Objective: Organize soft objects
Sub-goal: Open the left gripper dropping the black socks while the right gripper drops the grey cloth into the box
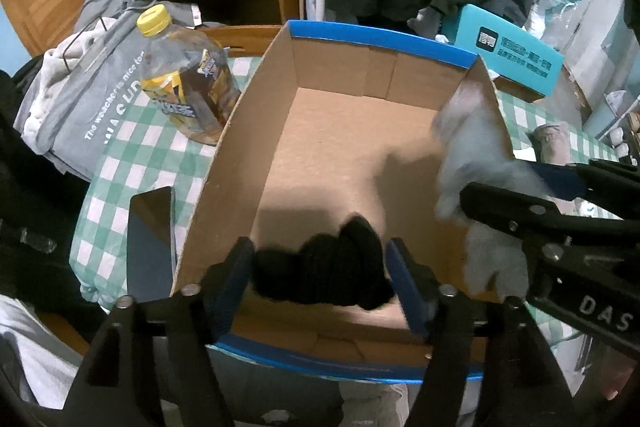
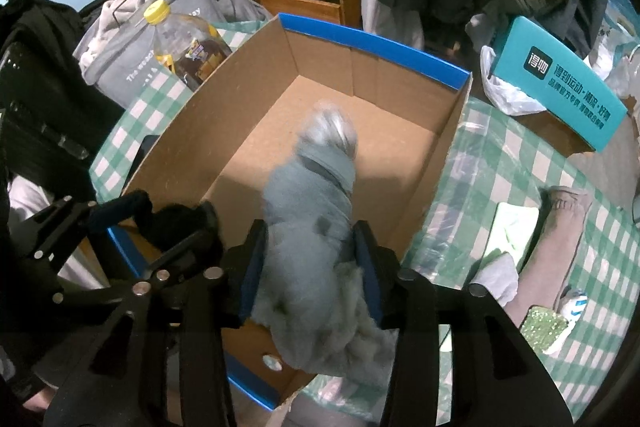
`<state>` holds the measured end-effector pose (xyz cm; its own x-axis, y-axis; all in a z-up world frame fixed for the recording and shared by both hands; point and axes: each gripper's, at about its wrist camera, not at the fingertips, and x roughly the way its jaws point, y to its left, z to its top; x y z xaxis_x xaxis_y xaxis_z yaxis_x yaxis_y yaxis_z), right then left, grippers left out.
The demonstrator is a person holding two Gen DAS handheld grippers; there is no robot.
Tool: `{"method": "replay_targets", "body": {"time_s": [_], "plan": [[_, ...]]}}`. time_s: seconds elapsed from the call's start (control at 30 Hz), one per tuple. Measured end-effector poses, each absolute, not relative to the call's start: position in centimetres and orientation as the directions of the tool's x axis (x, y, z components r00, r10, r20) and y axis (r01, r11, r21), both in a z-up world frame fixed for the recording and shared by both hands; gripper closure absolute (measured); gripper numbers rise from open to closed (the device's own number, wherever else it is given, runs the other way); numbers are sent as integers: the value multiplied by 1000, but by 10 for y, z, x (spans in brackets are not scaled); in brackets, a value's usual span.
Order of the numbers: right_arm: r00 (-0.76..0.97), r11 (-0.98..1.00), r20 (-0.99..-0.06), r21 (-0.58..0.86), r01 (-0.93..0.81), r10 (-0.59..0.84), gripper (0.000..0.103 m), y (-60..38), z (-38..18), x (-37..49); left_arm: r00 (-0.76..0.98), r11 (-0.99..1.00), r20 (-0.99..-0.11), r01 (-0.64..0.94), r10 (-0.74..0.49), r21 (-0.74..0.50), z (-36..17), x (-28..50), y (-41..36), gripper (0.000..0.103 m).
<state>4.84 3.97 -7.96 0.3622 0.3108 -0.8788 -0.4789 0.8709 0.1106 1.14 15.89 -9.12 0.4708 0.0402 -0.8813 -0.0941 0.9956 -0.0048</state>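
Observation:
An open cardboard box with a blue rim (image 1: 380,41) (image 2: 372,45) stands on the checked tablecloth. My left gripper (image 1: 320,267) (image 2: 172,215) hangs over the box's near end. A black soft bundle (image 1: 324,267) lies between its blue pads (image 1: 404,291), low on the box floor, and the pads do not seem to press it. Above the right side of the box, my right gripper (image 2: 310,259) (image 1: 520,187) has a grey sock bundle (image 2: 312,195) (image 1: 472,147) between its pads. That bundle is blurred and hangs loose, pointing down into the box.
Left of the box stand a yellow-capped tea bottle (image 1: 188,83), a dark phone (image 1: 152,243) and a pile of grey clothes (image 1: 88,87). To the right lie a teal carton (image 2: 560,91), a white plastic bag (image 2: 504,95) and a beige sock (image 2: 556,239).

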Motion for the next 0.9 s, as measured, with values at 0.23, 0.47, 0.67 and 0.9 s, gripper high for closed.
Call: {"method": "replay_targets", "body": {"time_s": [0.23, 0.47, 0.67, 0.9], "plan": [[388, 878, -866, 110, -465, 314, 42, 32, -72, 48, 483, 997, -874, -82, 46, 7, -87, 9, 154, 26], [412, 889, -857, 107, -445, 309, 38, 21, -64, 46, 490, 997, -871, -75, 37, 0, -83, 9, 149, 26], [429, 894, -851, 96, -438, 302, 35, 11, -58, 42, 495, 998, -868, -63, 30, -2, -81, 9, 141, 26], [445, 901, -843, 100, -423, 303, 35, -6, -54, 38, 507, 999, -862, -38, 26, 8, -76, 9, 129, 26]]}}
